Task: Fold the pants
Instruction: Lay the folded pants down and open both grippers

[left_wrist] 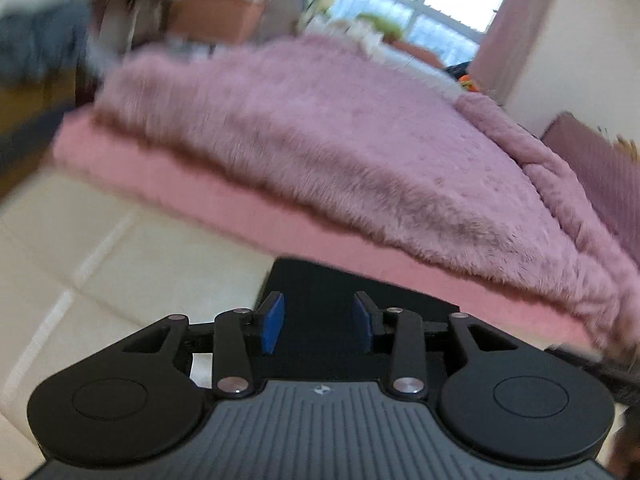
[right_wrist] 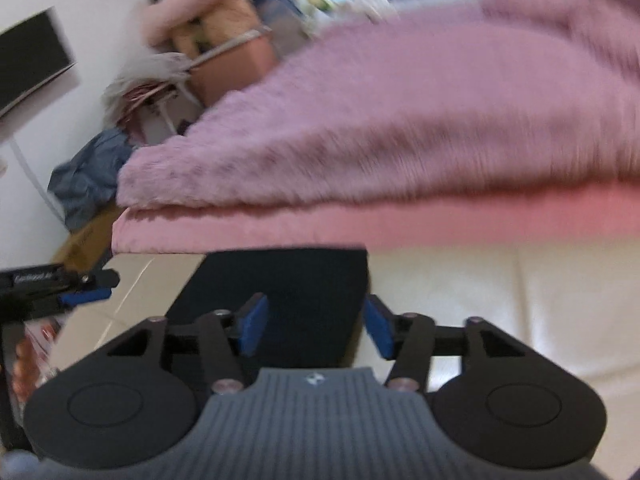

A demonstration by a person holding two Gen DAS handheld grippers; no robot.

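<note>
A dark, flat piece of cloth, apparently the pants (left_wrist: 320, 284), lies low in front of the bed; it also shows in the right wrist view (right_wrist: 296, 280). My left gripper (left_wrist: 319, 322) is open, its blue pads (left_wrist: 273, 322) spread over the dark cloth with nothing between them. My right gripper (right_wrist: 315, 326) is open, its pads (right_wrist: 253, 326) either side of the dark cloth's near edge, holding nothing. The left gripper's tip (right_wrist: 80, 296) shows at the left edge of the right wrist view. Both views are motion-blurred.
A bed with a fluffy pink blanket (left_wrist: 320, 140) over a pink sheet (left_wrist: 200, 184) fills the upper half. Cream tiled floor (left_wrist: 100, 280) lies below. Boxes and a blue-grey clothes pile (right_wrist: 88, 176) sit by the bed's far corner. A window (left_wrist: 420, 0) is behind.
</note>
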